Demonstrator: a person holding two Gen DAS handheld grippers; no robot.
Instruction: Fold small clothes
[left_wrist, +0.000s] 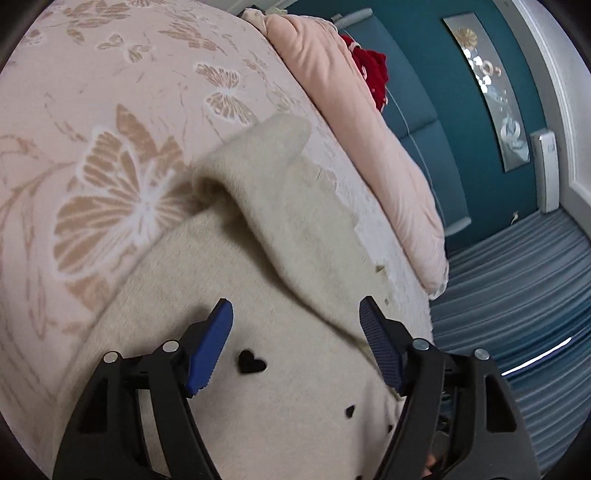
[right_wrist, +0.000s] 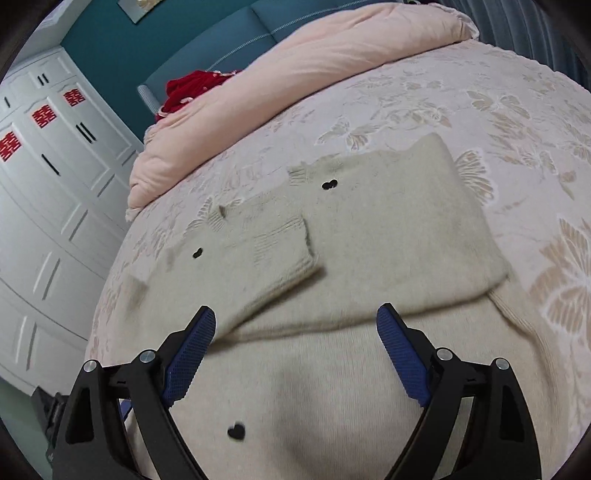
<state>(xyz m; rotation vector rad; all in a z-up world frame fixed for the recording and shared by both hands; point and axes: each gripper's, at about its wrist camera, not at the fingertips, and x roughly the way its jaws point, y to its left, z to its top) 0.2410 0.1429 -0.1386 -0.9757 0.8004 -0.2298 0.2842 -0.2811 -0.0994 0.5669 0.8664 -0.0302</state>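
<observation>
On the bed (right_wrist: 424, 96), over a pale pink cover woven with tan butterflies, lies a cream knitted sweater (right_wrist: 332, 369) dotted with small black hearts.

From the left wrist view, a large butterfly (left_wrist: 107, 199) in the cover sits at the far left, bare of clothing. Just right of it the sweater (left_wrist: 258, 280) starts, with one thick folded flap rising up and away from the camera, its rounded end lying on the cover. The left hand-held gripper (left_wrist: 295, 343) hovers low over the sweater's body with its blue-padded fingers (left_wrist: 208, 347) spread wide and nothing between them; a black heart (left_wrist: 251, 362) shows on the knit in the gap. Further right a folded pink quilt (left_wrist: 354, 129) runs along the bed's edge, a red garment (left_wrist: 373, 74) lies beyond it against a teal headboard (left_wrist: 424, 129), and grey-blue curtains (left_wrist: 517, 295) fill the lower right.

From the right wrist view, white wardrobe doors (right_wrist: 48, 192) with red paper decorations stand at the far left. The pink quilt (right_wrist: 295, 74) crosses the top. The sweater spreads across the middle of the bed: a sleeve with a ribbed cuff (right_wrist: 280, 243) is folded across the body on the left, and a broader folded part lies over it to the right, reaching a butterfly in the cover. The right hand-held gripper (right_wrist: 295, 354) is likewise released, fingers (right_wrist: 402, 358) wide apart above the near part of the sweater, gripping nothing.
</observation>
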